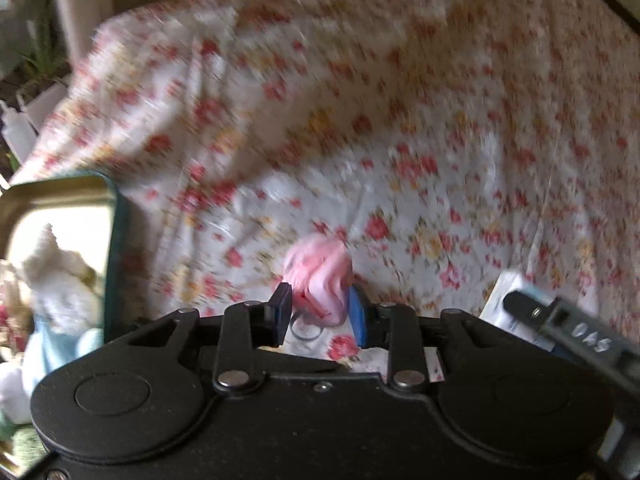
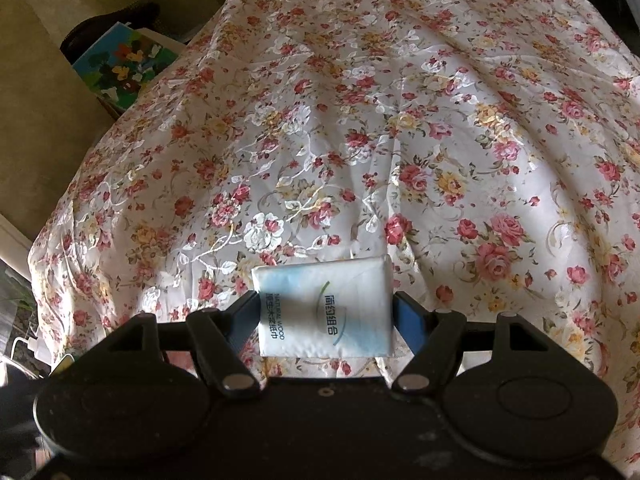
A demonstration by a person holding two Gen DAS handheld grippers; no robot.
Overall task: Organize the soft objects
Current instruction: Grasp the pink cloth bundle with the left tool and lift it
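Tissue pack [image 2: 324, 308] sat clamped in the right tool [image 2: 326, 314], pink plush keychain [image 1: 320, 284] in the left tool [image 1: 320, 312]; next, probably the bin [image 1: 112, 240] at nine o'clock.

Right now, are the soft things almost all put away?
Partly. A white plush toy already sits in the tin box. The left gripper holds a pink fluffy keychain, and the right gripper holds a tissue pack over the floral cloth. Those two look left to store.
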